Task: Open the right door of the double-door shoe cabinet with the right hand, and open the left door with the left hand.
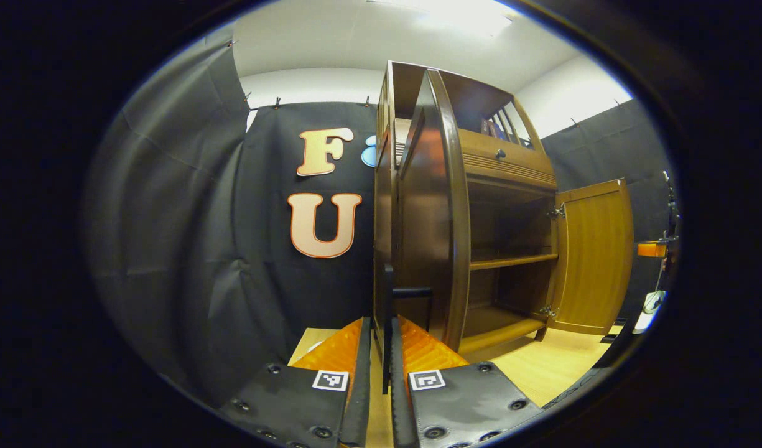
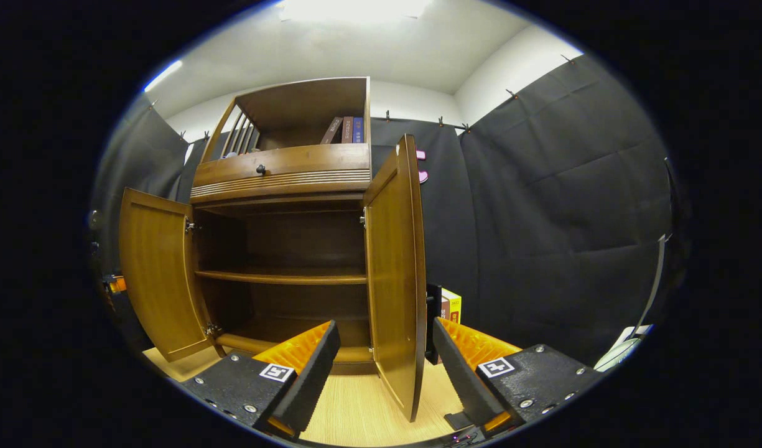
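Observation:
The wooden shoe cabinet has both doors swung out, baring its shelves. In the left gripper view the left door stands edge-on right in front. Its black bar handle runs down between my left gripper's fingers, which are closed on it. The right door hangs open farther off. In the right gripper view the right door stands edge-on between the spread fingers of my right gripper, which is open. Its black handle sits on the door's outer face by the right finger. The left door is open at the left.
Books stand in the cabinet's top shelf above a drawer with a dark knob. A yellow box sits on the floor behind the right door. Black cloth walls close in the booth; light wooden floor lies in front.

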The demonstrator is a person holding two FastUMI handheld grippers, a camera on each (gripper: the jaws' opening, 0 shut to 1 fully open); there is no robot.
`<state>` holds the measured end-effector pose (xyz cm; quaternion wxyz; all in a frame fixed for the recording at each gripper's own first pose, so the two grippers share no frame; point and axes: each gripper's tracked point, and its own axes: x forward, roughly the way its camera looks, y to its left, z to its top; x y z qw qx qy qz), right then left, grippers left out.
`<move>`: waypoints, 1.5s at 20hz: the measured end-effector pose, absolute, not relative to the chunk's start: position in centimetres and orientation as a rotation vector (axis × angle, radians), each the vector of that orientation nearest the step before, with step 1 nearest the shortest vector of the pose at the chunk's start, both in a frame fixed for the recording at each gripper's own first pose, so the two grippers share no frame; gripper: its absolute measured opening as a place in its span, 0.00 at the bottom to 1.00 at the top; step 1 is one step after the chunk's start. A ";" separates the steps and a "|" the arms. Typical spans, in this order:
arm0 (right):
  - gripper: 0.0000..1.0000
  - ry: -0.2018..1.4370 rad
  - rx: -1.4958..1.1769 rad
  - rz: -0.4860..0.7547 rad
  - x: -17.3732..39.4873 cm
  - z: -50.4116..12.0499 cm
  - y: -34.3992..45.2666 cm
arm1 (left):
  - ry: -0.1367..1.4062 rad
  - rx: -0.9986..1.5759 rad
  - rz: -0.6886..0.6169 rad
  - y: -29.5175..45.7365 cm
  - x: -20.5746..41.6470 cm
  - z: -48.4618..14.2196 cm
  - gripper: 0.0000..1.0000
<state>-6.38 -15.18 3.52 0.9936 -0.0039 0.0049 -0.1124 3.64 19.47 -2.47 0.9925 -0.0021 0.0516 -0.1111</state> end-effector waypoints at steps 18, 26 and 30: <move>0.92 -0.011 -0.077 -0.178 -4.1 2.9 -18.1 | 0.107 -0.153 0.147 10.9 -4.2 -1.7 0.22; 0.92 0.004 -0.029 -0.156 -4.1 1.4 -18.8 | 0.085 -0.088 0.181 8.2 -1.2 -1.6 0.38; 0.92 0.015 -0.027 -0.163 -4.7 0.8 -19.5 | 0.069 -0.035 0.168 6.9 -1.0 -1.5 0.80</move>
